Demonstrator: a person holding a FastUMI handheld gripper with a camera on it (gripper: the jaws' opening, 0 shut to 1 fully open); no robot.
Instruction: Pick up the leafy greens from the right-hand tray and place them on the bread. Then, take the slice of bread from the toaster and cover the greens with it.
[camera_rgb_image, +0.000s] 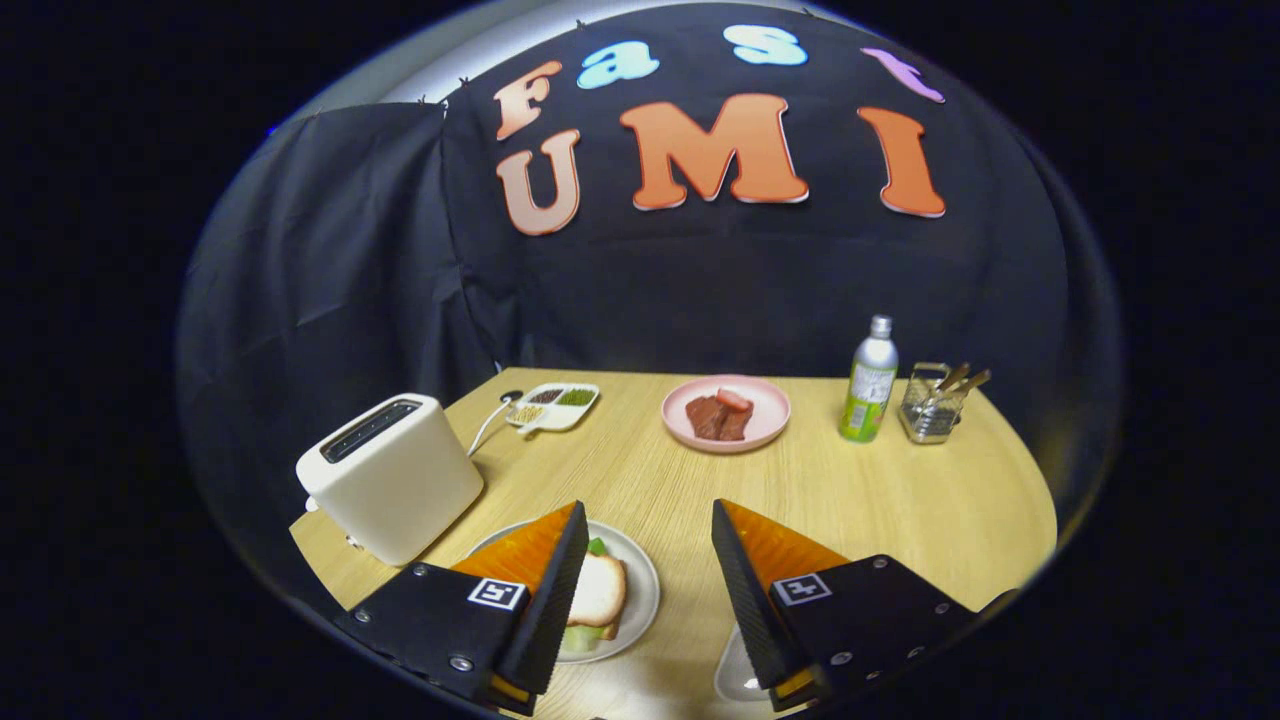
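A light wooden table (900, 500) carries everything here, running back to the dark cloth wall of the booth. At its left edge stands a cream-white toaster (392, 475), slots on top, with a white cord (487, 423) leading from behind it toward the back edge.

The gripper (648, 540) sits low over the table's near edge with its two fingers spread well apart and nothing between them but bare wood.

Just beside the toaster, at the near edge, lies a pale grey plate (640, 590), partly hidden behind the left finger (545, 590). On it is a slice of bread (600, 588) with leafy greens (597, 546) peeking out from under it at its far and near sides; whether another slice lies below cannot be told. By the right finger (750, 590), at the near edge, part of a small pale tray (733, 675) shows.

Toward the middle of the back edge rests a pink plate (770, 425) holding reddish-brown pieces of meat (720, 413). To its left, near the back edge, sits a white divided dish (556, 406) with dark, green and yellowish fillings. At the back right corner stands a bottle (868, 382) with a green-and-white label and silver cap, and just beside it a wire-mesh holder (930, 408) with wooden-handled utensils.
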